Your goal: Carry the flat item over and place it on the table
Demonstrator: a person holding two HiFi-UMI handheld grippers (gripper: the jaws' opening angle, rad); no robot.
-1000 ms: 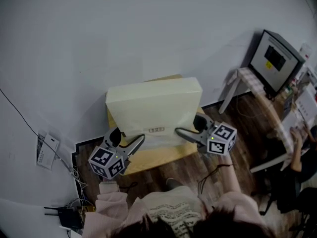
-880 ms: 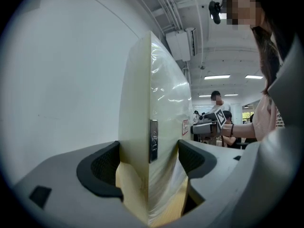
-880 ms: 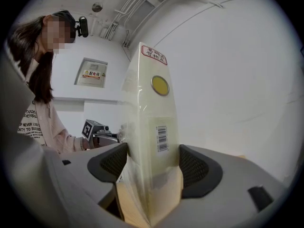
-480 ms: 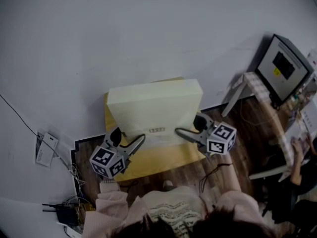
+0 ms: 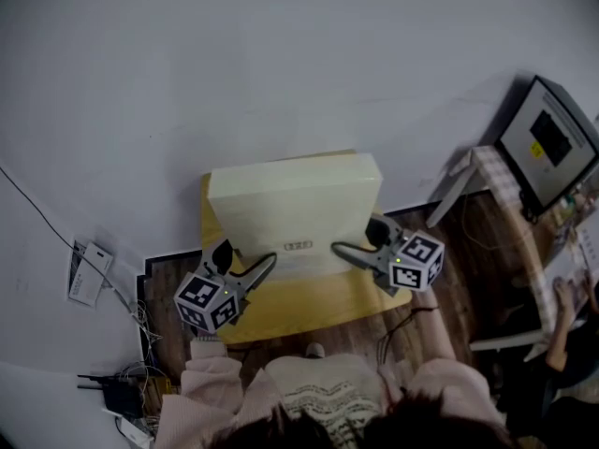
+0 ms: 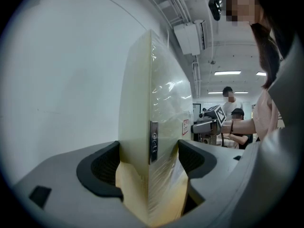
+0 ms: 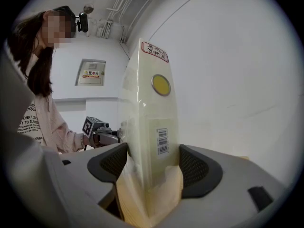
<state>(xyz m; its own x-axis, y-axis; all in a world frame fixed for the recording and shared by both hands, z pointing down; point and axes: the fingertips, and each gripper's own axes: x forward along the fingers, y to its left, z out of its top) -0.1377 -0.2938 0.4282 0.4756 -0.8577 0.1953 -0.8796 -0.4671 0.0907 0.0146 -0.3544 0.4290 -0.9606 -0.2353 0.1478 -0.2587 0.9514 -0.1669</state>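
Note:
The flat item is a pale yellow slab-like box [image 5: 295,209] in clear wrap, held upright on its long edge over a yellow table top [image 5: 309,299] by the white wall. My left gripper [image 5: 266,264] clamps its lower left edge and my right gripper [image 5: 339,248] its lower right edge. In the left gripper view the box [image 6: 156,103] stands between the two dark pads, which press on both faces around the gripper's middle [image 6: 148,163]. The right gripper view shows the same: the box [image 7: 149,122], with a barcode and a yellow sticker, is squeezed at my right gripper [image 7: 151,167].
A white wall [image 5: 234,64] rises right behind the table. A monitor [image 5: 550,143] on a small stand is at the right, with a seated person [image 5: 562,311] beyond it. Cables and a power strip [image 5: 89,277] lie on the floor at the left.
Both grips hold as before. The view has slid so that more of the yellow table shows under the box, and the monitor sits further right.

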